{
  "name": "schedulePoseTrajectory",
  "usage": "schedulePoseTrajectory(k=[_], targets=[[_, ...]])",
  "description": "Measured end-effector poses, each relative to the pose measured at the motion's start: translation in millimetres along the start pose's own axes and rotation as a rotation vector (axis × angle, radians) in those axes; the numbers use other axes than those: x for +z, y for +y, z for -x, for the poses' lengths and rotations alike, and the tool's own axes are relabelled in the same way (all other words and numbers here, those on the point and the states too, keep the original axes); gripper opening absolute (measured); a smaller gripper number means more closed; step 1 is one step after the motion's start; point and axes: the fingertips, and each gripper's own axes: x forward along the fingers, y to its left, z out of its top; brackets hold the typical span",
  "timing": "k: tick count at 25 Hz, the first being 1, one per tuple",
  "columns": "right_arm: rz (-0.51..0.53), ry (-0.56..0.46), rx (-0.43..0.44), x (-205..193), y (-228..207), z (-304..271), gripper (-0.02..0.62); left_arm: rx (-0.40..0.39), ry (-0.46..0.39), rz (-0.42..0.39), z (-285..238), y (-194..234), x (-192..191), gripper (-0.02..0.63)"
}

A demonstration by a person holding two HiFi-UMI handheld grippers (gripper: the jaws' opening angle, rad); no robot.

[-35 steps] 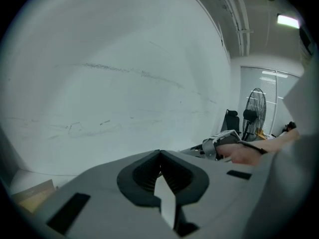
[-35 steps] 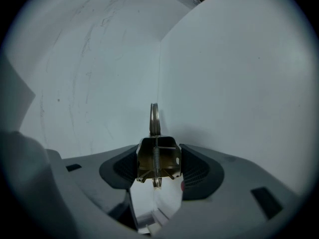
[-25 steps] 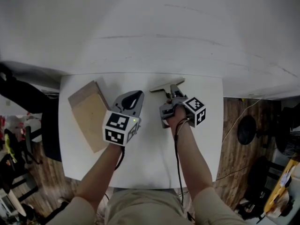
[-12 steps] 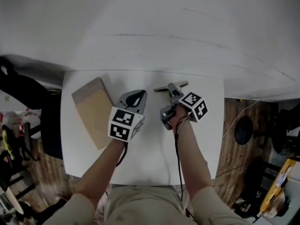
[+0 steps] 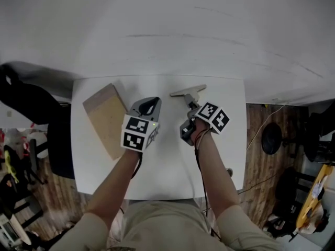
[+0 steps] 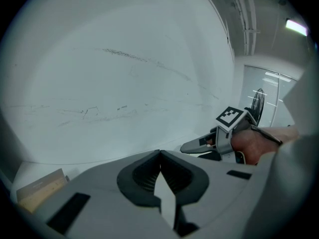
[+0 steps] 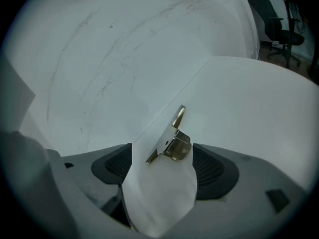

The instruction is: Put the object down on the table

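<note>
In the head view, a white counter (image 5: 167,177) carries a small metal clip (image 5: 188,91) lying flat near the middle of its far edge. A brown board (image 5: 104,120) lies along its left edge, and the left tongs (image 5: 151,102) and right tongs (image 5: 192,105) sit side by side at mid-counter, the right pair pointing at the clip. In the left gripper view, the left tongs (image 6: 159,156) are pressed together at the tips with nothing between them. In the right gripper view, the right tongs (image 7: 164,166) have just been opening and stand spread wide, with the clip (image 7: 173,143) resting on the counter between them and neither pad pressing it.
</note>
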Motion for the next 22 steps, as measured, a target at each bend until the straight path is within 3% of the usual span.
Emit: schedulePoseTrajectory(k=[4, 13, 17, 22], targets=[[0.112, -0.052, 0.057, 7.7, 19.2, 29.2, 0.374, -0.012, -0.021, -0.011, 11.3, -7.9, 9.7, 0.021], [0.511, -0.211, 0.190, 36.3, 90.8, 119.5, 0.362, -0.028, -0.088, -0.054, 51.2, -28.6, 43.6, 0.021], [0.606, -0.287, 0.258, 40.9, 119.6, 167.1, 0.255, -0.032, -0.123, -0.082, 76.5, -39.8, 64.5, 0.021], [0.637, -0.337, 0.382, 36.4, 149.6, 224.6, 0.201, -0.045, -0.190, -0.128, 113.6, -53.9, 94.6, 0.021]])
